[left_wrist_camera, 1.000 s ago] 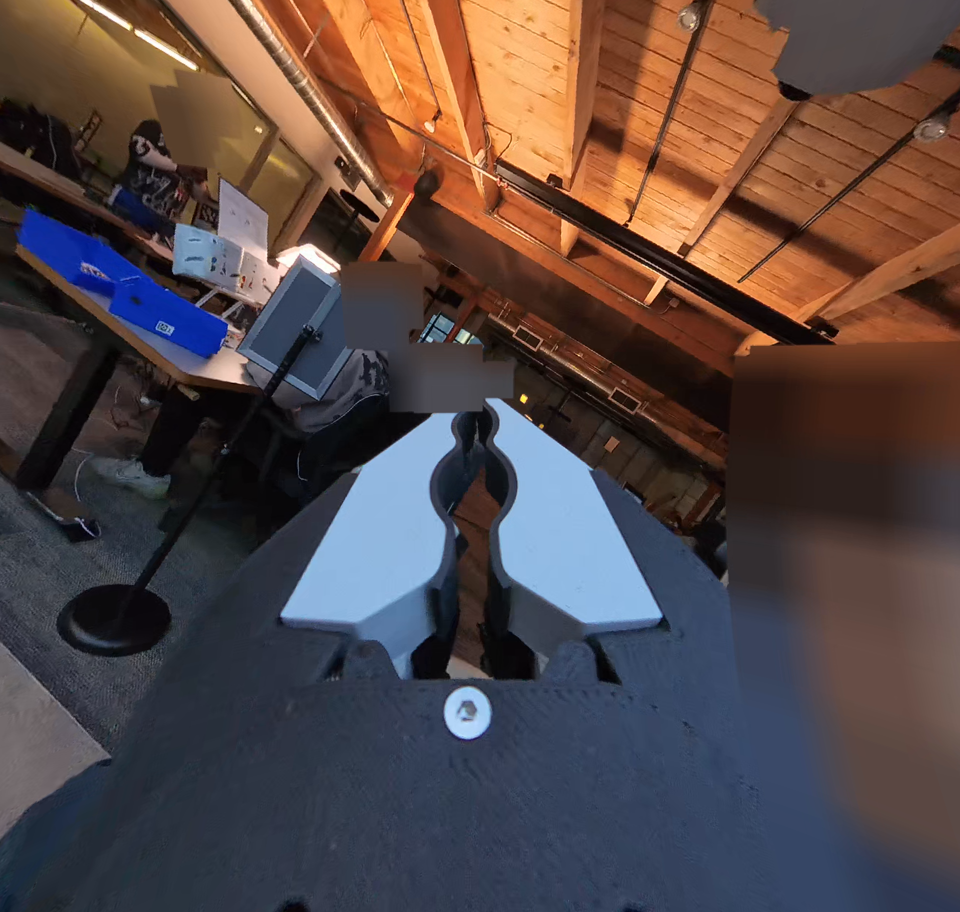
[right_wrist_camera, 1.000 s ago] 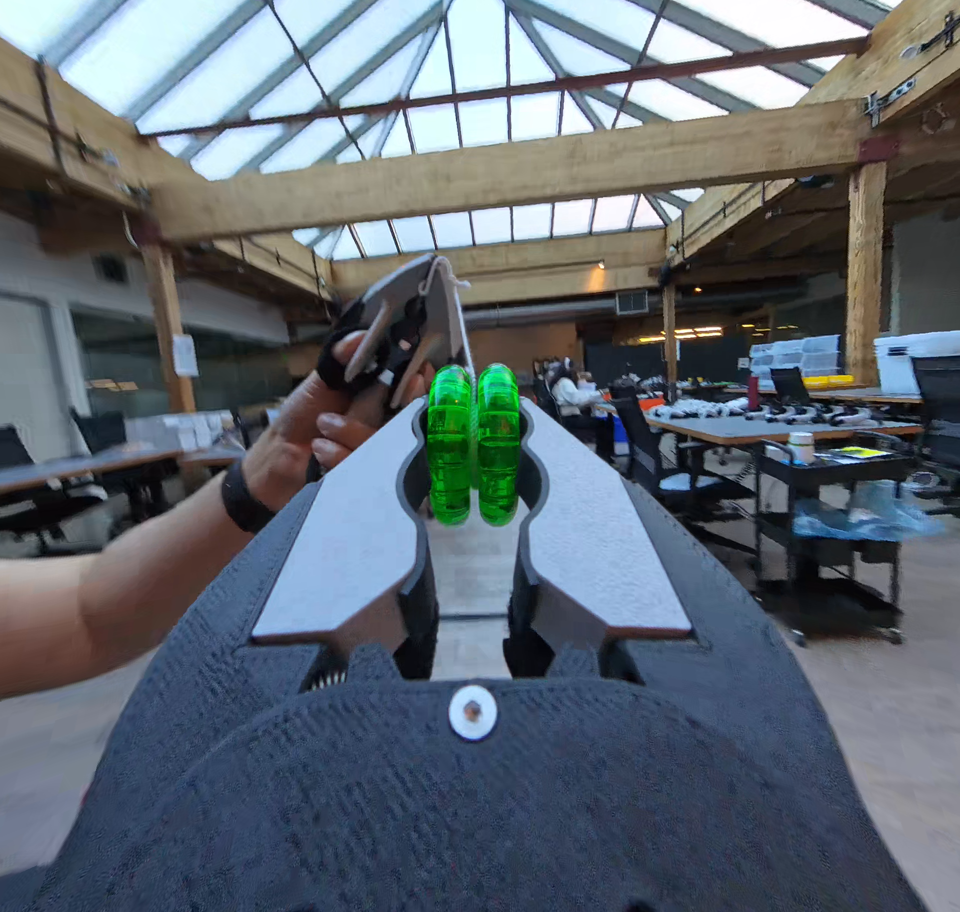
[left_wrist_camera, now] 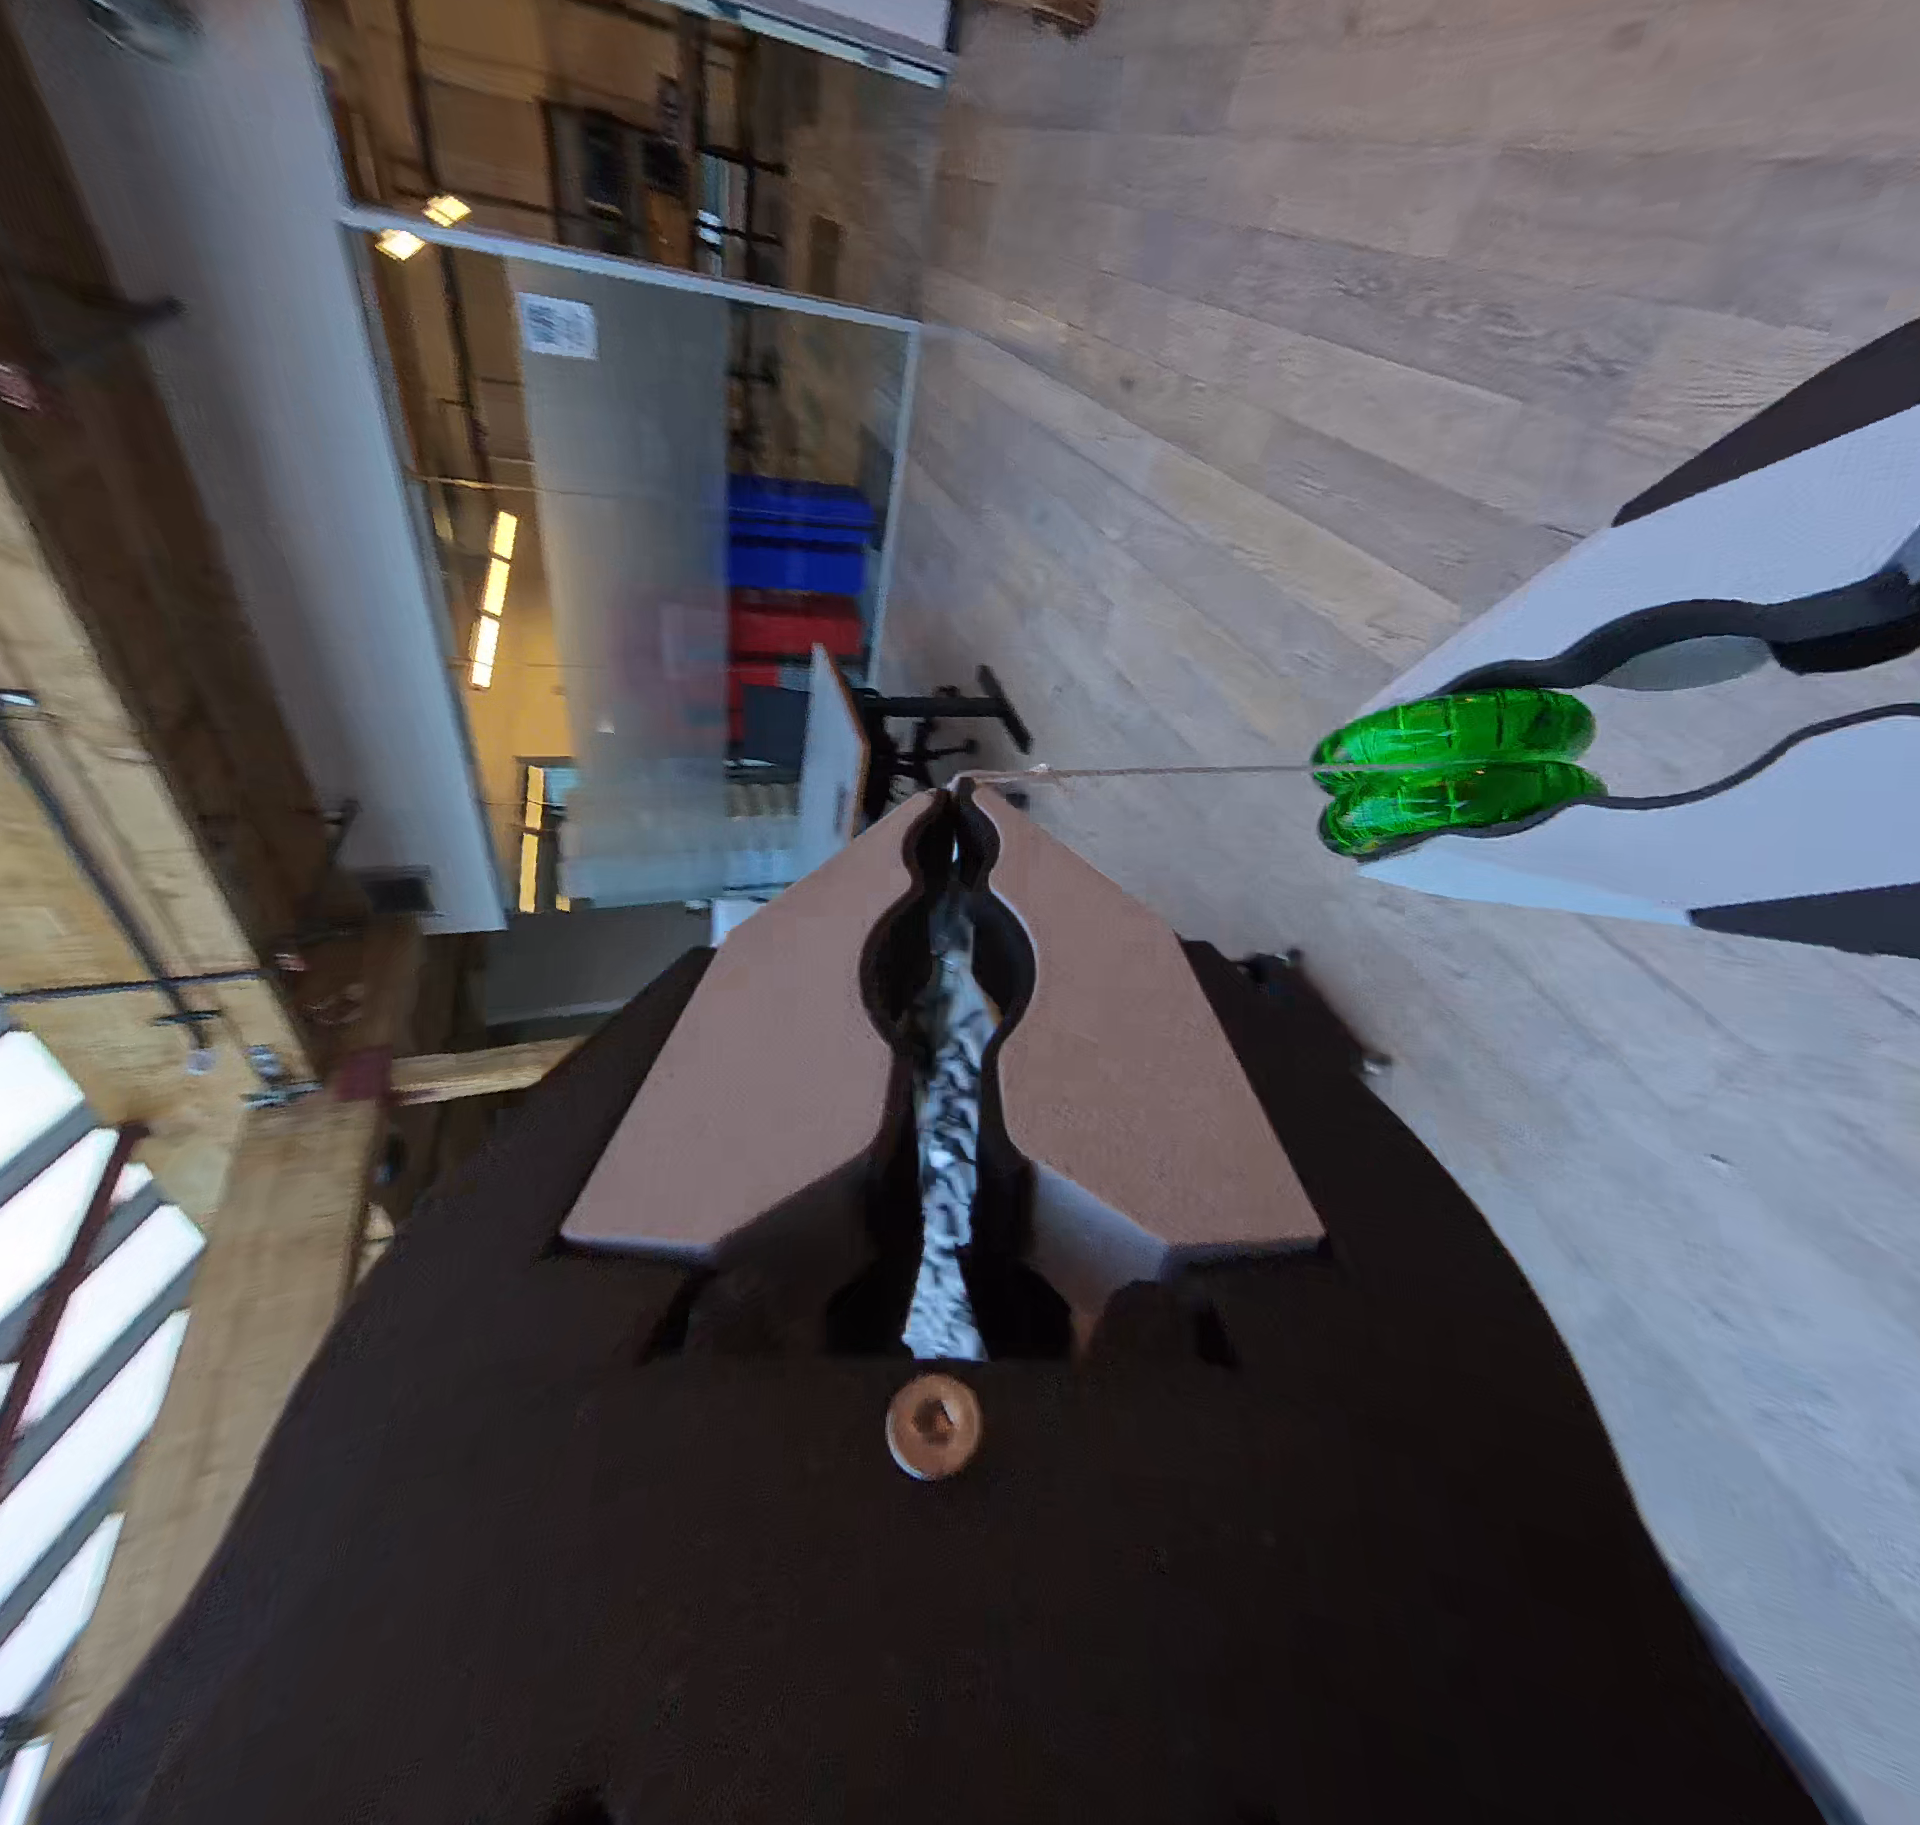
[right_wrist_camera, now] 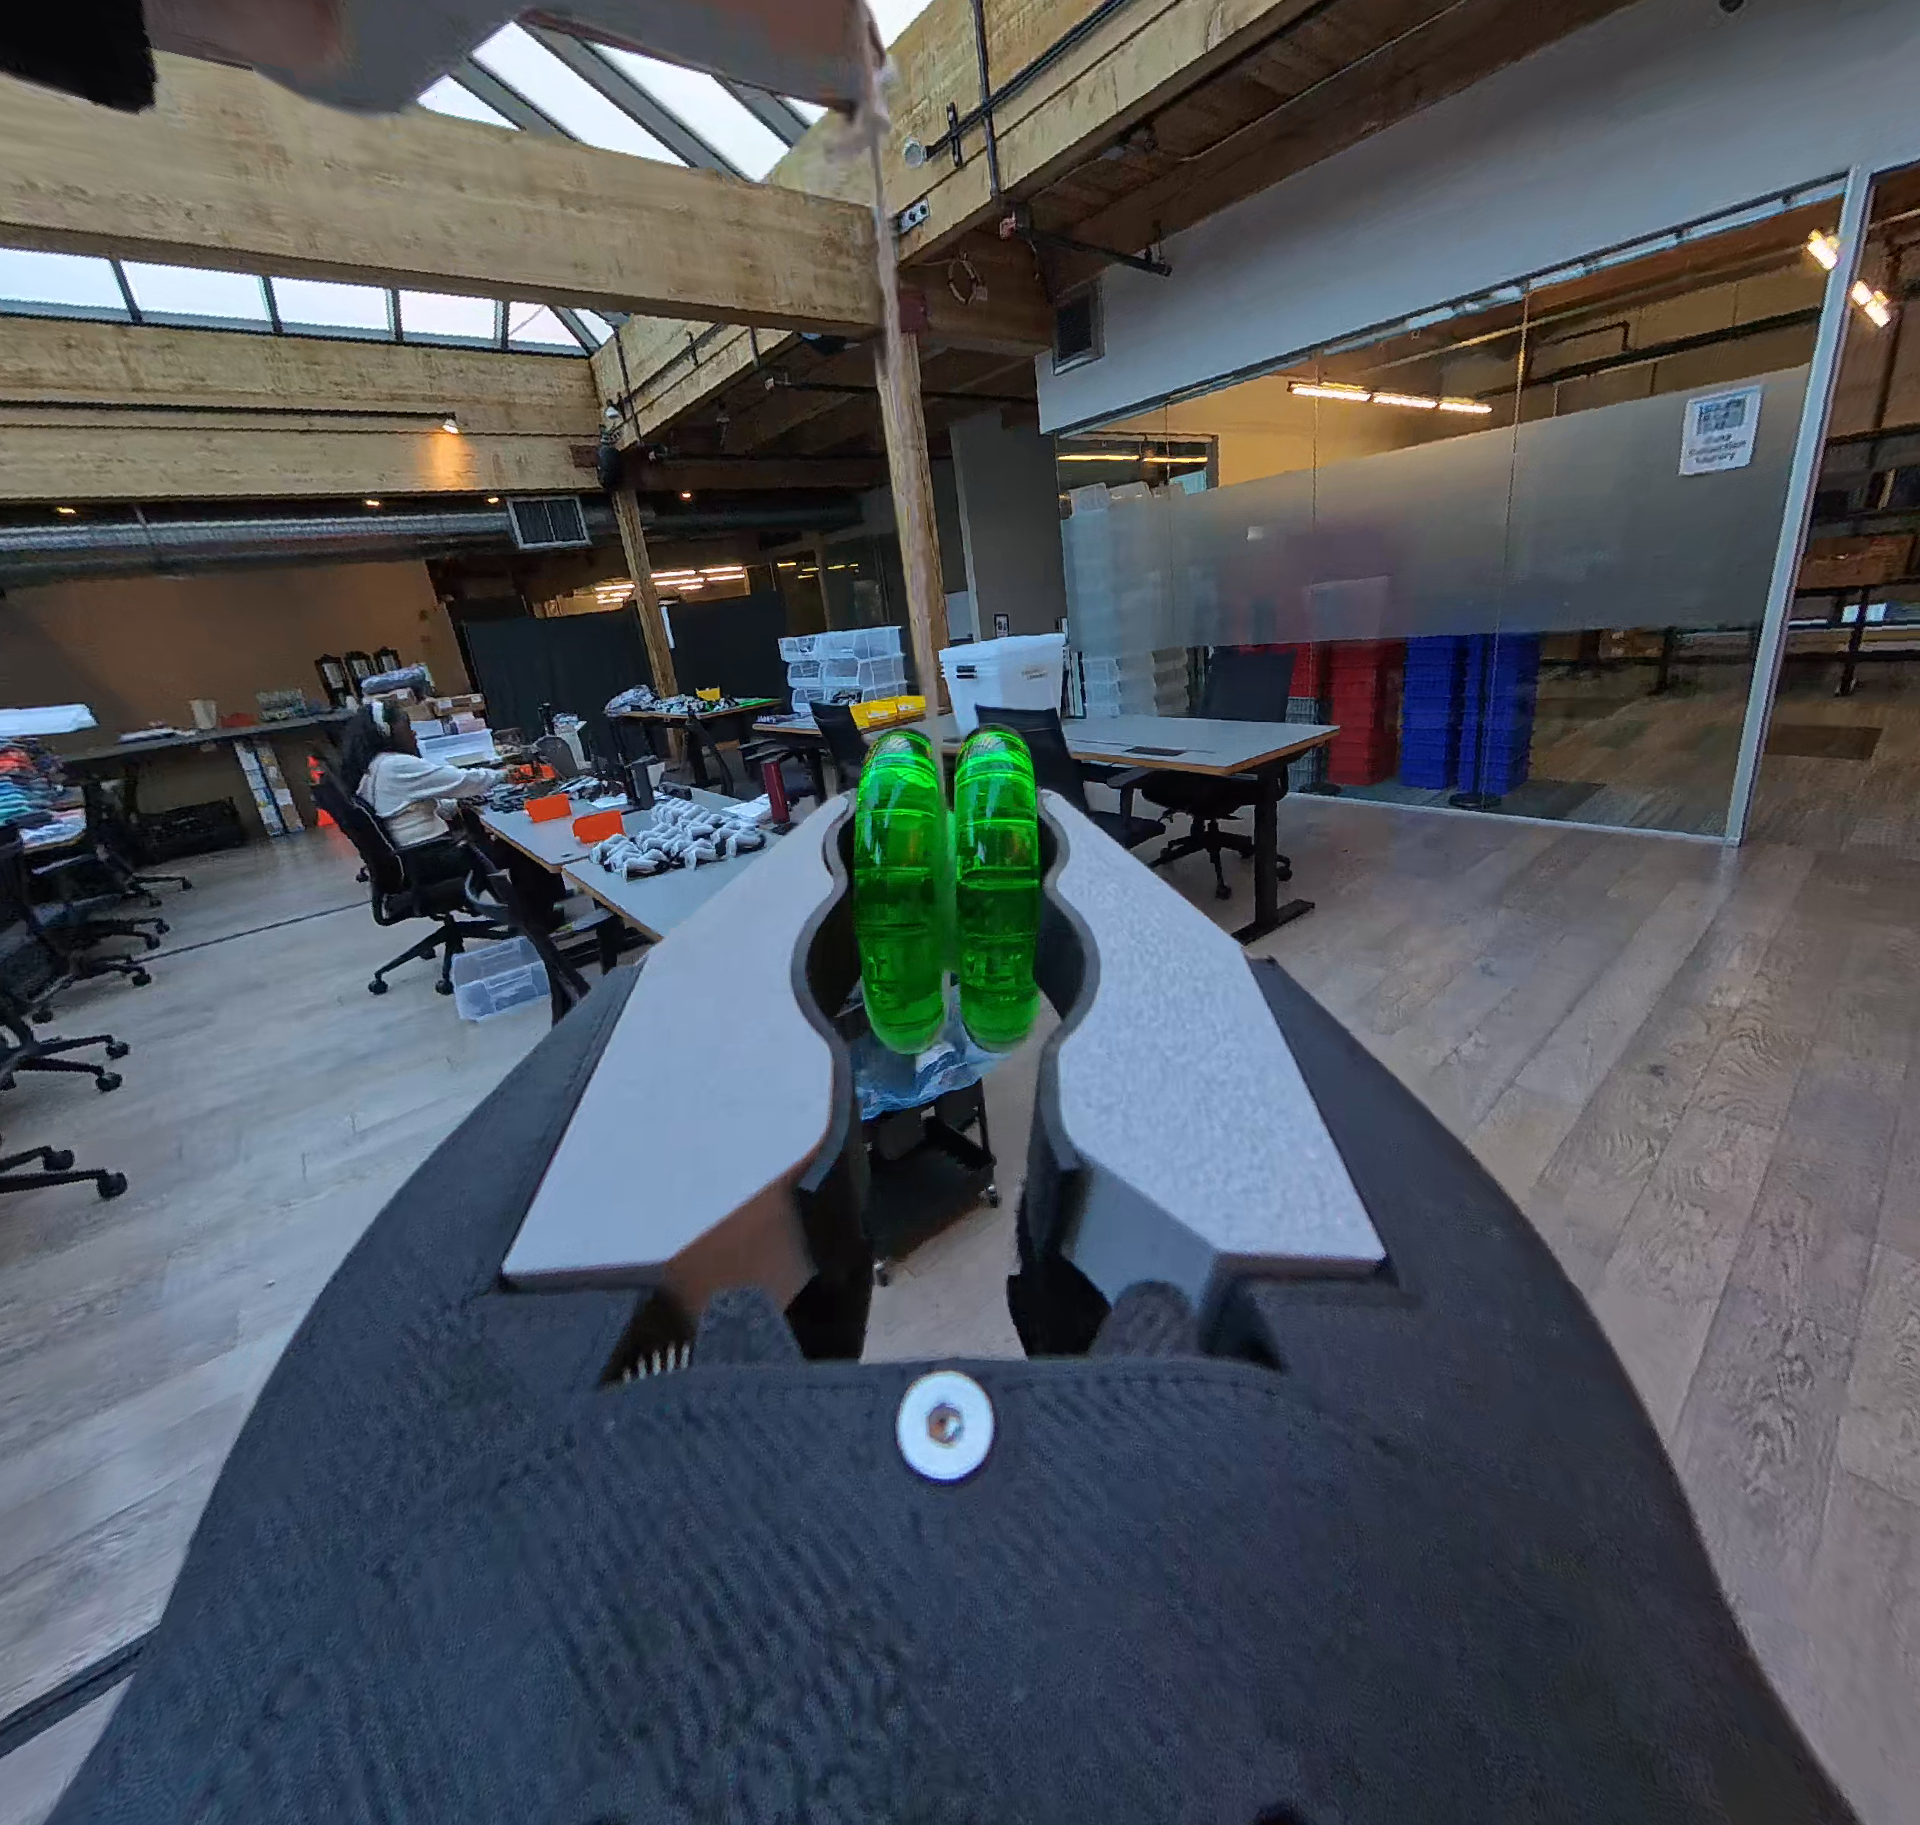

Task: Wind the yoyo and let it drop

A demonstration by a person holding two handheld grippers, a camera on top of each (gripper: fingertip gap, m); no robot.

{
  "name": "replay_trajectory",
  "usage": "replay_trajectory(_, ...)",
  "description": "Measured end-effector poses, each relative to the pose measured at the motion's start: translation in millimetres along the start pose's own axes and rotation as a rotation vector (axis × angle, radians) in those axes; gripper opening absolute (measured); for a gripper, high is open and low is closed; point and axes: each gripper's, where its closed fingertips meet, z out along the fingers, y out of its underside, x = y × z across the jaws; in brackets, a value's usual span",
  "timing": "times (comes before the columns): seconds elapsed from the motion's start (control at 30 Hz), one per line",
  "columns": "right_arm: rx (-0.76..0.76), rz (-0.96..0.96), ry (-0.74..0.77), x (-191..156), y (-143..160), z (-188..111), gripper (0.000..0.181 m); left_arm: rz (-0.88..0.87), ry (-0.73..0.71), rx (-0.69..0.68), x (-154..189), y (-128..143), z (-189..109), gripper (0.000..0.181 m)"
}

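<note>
The green translucent yoyo (right_wrist_camera: 945, 882) sits edge-on between the fingertips of my right gripper (right_wrist_camera: 945, 819), which is shut on its two sides. A thin string (right_wrist_camera: 883, 217) runs straight up from the yoyo's groove to my left gripper (right_wrist_camera: 831, 61), held above at the top of the right wrist view. In the left wrist view my left gripper (left_wrist_camera: 958, 801) is shut, with the string's knotted end pinched at its tips. From there the taut string (left_wrist_camera: 1174, 773) runs across to the yoyo (left_wrist_camera: 1455, 773), held by the right gripper's fingers (left_wrist_camera: 1714, 570).
Both grippers are in mid-air over a wood plank floor (right_wrist_camera: 1662, 1100). Work tables (right_wrist_camera: 1195, 736) with small parts, office chairs and a seated person (right_wrist_camera: 405, 788) stand behind. A glass wall (right_wrist_camera: 1455, 549) at the right has red and blue bins (right_wrist_camera: 1434, 715) behind it. A wooden post (right_wrist_camera: 914, 528) stands straight ahead.
My left gripper has moved from beside the yoyo to above it, and its view has swung from the ceiling to the floor. The string is now drawn out taut. The right gripper has turned rightward, still holding the yoyo.
</note>
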Motion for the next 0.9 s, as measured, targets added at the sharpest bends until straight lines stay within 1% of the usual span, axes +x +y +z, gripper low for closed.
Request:
replay_trajectory(0.07, 0.01, -0.024, 0.014, -7, -31, 7, 0.027, 0.092, -0.133, 0.07, -29, -8, -18, 0.0)
replay_trajectory(0.1, 0.014, -0.04, 0.007, -13, -42, 10, 0.027, 0.089, -0.188, 0.14, -39, -13, -29, 0.0)
replay_trajectory(0.17, 0.065, -0.099, 0.021, -22, -63, 7, 0.027, 0.103, -0.319, 0.266, -52, -14, -52, 0.0)
replay_trajectory(0.23, 0.154, -0.163, 0.025, -36, -79, -1, 0.027, 0.14, -0.48, 0.397, -59, -11, -84, 0.0)
replay_trajectory(0.33, 0.297, -0.264, 0.04, -62, -97, -18, 0.027, 0.167, -0.677, 0.543, -53, -2, -135, 0.0)
replay_trajectory(0.43, 0.389, -0.408, 0.069, -92, -104, -28, 0.027, 0.248, -0.852, 0.622, -41, 12, -178, 0.0)
replay_trajectory(0.5, 0.437, -0.49, 0.087, -110, -107, -34, 0.027, 0.229, -0.907, 0.689, -33, 25, -199, 0.0)
replay_trajectory(0.6, 0.497, -0.553, 0.074, -132, -109, -41, 0.027, 0.173, -0.953, 0.771, -29, 45, -220, 0.0)
replay_trajectory(0.67, 0.509, -0.568, 0.054, -142, -107, -39, 0.027, 0.127, -0.957, 0.787, -31, 57, -220, 0.0)
replay_trajectory(0.73, 0.483, -0.505, -0.002, -143, -100, -31, 0.027, 0.056, -0.882, 0.782, -34, 65, -204, 0.0)
replay_trajectory(0.8, 0.439, -0.389, -0.049, -131, -91, -21, 0.027, -0.021, -0.779, 0.736, -39, 76, -178, 0.0)
replay_trajectory(0.9, 0.386, -0.175, -0.121, -99, -85, -14, 0.027, -0.154, -0.561, 0.702, -36, 86, -139, 0.0)
